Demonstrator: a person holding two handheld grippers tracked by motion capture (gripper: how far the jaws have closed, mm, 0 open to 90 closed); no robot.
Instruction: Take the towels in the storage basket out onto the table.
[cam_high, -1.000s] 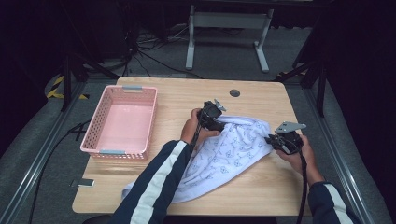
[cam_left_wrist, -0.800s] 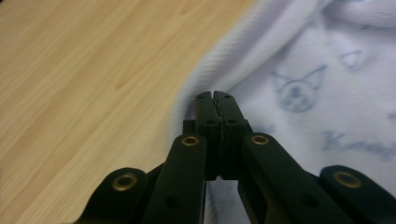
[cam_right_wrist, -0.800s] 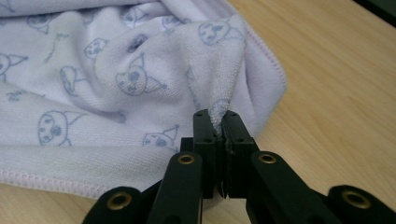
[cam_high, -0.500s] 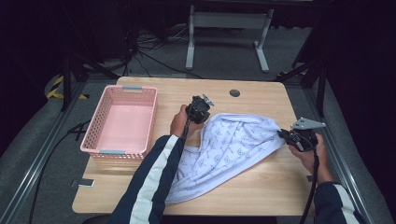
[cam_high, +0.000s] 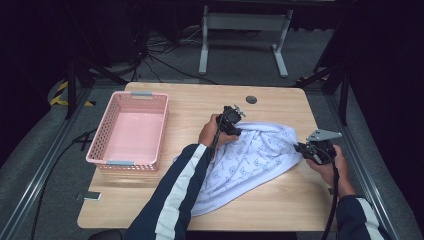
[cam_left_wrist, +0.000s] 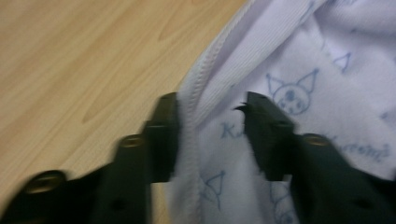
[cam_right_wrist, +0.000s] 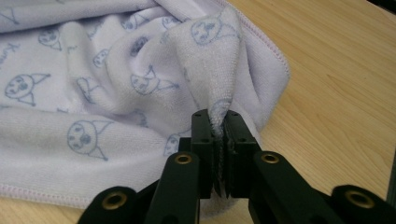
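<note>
On the wooden table, just right of the pink basket, lies a pale lavender-white towel, rumpled into soft folds and spread from mid-table down toward the near edge. Its cloth is a short, fuzzy terry, printed all over with small blue line-drawn cat faces and bits of script, and its border is a ribbed band finished with a stitched hem. The tabletop is smooth, light wood with long streaked grain and rounded corners; a small dark round cap sits at its far edge, beyond the towel.

At the far edge of the towel the left gripper has its two black jaws either side of the ribbed hem. The jaws have just been closing, and the fabric bunches up between them; a visible gap stays between the pads, packed with cloth, so the grip looks snug on the thick edge.

At the towel's right end the right gripper is clamped tight on a pinched-up peak of terry, the flat black pads pressed together with only a thin sliver of cloth showing between them. The fabric rises from that pinch in a cone-shaped fold.

Left of the towel, the basket is rigid plastic with latticed walls and a smooth floor, rectangular with rounded corners.
</note>
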